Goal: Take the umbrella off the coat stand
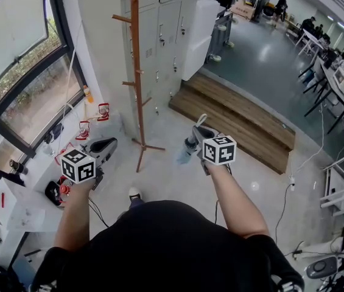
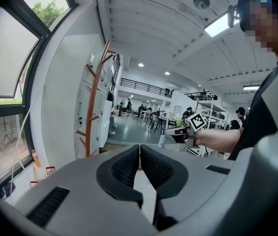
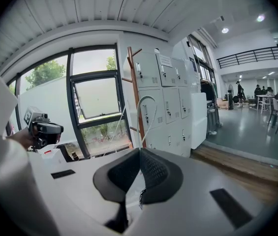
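Between its jaws, the right gripper [image 3: 139,154] clamps the umbrella [image 1: 184,151].

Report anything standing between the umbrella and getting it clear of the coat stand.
Nothing visible does. The right gripper is shut on the white loop of the umbrella, which hangs apart from the coat stand, with only floor between them. The left gripper is shut and empty.

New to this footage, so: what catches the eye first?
A tall wooden coat stand rises by the grey lockers, pegs bare. Then the right hand-held gripper, shut on a pale folded umbrella whose white loop rises from the jaws.
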{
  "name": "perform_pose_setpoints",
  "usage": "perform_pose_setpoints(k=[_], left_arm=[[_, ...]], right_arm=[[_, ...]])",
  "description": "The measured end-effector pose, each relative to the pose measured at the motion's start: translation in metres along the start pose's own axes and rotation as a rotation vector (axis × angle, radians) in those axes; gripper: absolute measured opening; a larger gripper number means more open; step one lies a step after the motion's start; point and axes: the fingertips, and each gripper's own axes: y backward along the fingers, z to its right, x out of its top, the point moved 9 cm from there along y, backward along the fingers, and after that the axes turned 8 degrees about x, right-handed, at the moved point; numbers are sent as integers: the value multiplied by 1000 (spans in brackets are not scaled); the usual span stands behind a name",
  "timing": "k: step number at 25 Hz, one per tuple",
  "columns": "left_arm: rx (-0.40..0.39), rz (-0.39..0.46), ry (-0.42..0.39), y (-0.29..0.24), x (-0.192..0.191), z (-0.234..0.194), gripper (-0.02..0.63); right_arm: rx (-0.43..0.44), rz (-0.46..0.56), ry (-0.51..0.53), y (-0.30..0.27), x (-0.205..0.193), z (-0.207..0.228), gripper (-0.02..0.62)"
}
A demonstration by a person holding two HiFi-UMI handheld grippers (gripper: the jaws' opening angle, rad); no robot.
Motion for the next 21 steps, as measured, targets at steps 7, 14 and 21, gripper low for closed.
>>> perform_pose_setpoints(k=[7,14,21], left_arm=[[-12,2,1,-8,1,5,29],[-14,-1,2,-12,3,6,29],[-19,-2,-1,-12,3,8,29]], right_arm=[[2,0,-6,2,0,5,15],[10,-3,-21,5,-3,8,15],[5,3,-23,8,-2,8,14]])
